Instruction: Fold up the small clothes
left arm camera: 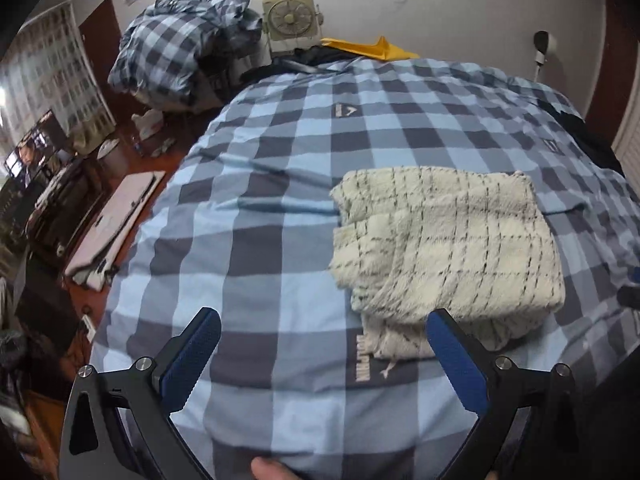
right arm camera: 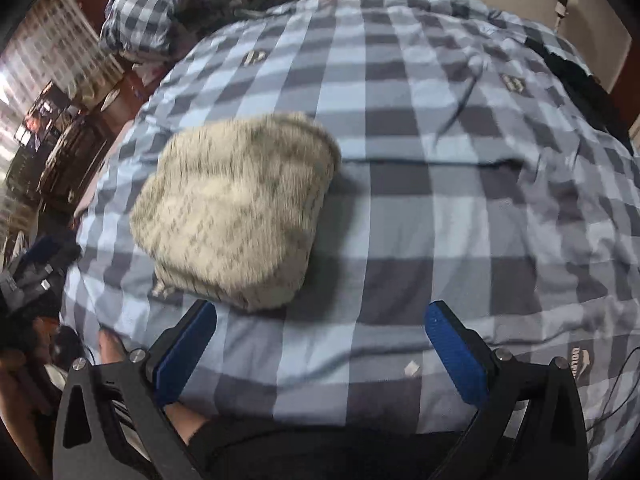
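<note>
A cream fuzzy garment with a thin dark grid (left arm camera: 444, 240) lies folded in a thick rectangle on the blue checked bedspread (left arm camera: 280, 208). My left gripper (left arm camera: 324, 330) is open and empty, just in front of the garment's near left corner, its right finger (left arm camera: 456, 356) beside the lower layer. In the right wrist view the same garment (right arm camera: 236, 216) looks blurred and sits ahead and left. My right gripper (right arm camera: 320, 326) is open and empty above the bedspread (right arm camera: 420, 200), the left finger (right arm camera: 188, 348) close to the garment's near edge.
A crumpled checked duvet pile (left arm camera: 180, 48) and a box fan (left arm camera: 292, 16) stand at the back left. A yellow cloth (left arm camera: 372, 48) lies at the bed's far edge. Dark clothing (left arm camera: 592, 140) sits at the right edge. Cluttered floor and furniture (left arm camera: 80, 208) lie left of the bed.
</note>
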Available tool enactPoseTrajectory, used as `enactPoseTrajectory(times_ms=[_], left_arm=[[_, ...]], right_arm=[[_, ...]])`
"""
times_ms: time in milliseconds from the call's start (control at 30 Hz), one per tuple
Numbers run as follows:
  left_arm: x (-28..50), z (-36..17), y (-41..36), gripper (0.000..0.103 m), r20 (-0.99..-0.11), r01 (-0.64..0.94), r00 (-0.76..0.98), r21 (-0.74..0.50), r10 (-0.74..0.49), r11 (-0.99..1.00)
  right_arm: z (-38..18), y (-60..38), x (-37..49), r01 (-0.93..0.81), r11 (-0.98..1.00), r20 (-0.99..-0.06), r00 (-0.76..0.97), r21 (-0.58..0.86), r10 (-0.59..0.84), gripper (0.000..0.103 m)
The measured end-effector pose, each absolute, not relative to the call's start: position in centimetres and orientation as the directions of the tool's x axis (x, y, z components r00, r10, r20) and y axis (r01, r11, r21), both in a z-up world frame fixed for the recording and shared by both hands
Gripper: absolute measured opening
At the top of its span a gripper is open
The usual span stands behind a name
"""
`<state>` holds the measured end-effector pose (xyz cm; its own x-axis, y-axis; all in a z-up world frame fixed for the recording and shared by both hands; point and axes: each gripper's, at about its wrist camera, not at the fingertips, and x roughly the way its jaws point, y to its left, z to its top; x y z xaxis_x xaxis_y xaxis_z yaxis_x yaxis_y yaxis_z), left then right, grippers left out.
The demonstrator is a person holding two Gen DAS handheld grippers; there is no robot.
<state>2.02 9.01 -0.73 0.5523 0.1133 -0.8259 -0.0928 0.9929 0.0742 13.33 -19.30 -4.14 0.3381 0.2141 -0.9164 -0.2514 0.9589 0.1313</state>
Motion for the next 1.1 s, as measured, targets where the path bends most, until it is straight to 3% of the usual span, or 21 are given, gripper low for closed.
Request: enactPoseTrajectory(times_ms=[333, 500, 800, 967, 1100], left_arm=[[2.8, -2.5, 7.2, 0.103, -0.86, -0.04, 0.493, 0.128, 0.131, 0.991], [3.6, -3.5, 6.4, 0.103, -0.881, -0.015, 0.461, 0.111, 0.105, 0.994], [6.4, -5.7, 7.3, 0.103, -0.922, -0.073, 0.386, -0.013, 0.016, 0.997], [8.4, -7.3, 8.7, 0.103, -0.931, -0.092, 0.348, -0.153, -0.112, 0.984], [10.3, -9.1, 9.8, 0.103, -0.943, -0.104, 0.29, -0.198, -0.16, 0.975]], right_arm=[[-5.5, -18.7, 13.5, -0.266, 0.959, -0.92, 0.345, 0.095, 0.187, 0.102], [-5.7, -18.6, 15.1, -0.254, 0.947, -0.899, 0.337, 0.197, 0.278, 0.102], [-8.2, -19.2, 19.8, -0.152, 0.947, -0.901, 0.297, 0.283, 0.317, 0.102], [-10.5, -19.2, 22.0, -0.123, 0.898, -0.882, 0.174, 0.422, 0.438, 0.102], [-11.8, -19.8, 23.5, -0.067, 0.834, -0.826, 0.116, 0.547, 0.551, 0.102]])
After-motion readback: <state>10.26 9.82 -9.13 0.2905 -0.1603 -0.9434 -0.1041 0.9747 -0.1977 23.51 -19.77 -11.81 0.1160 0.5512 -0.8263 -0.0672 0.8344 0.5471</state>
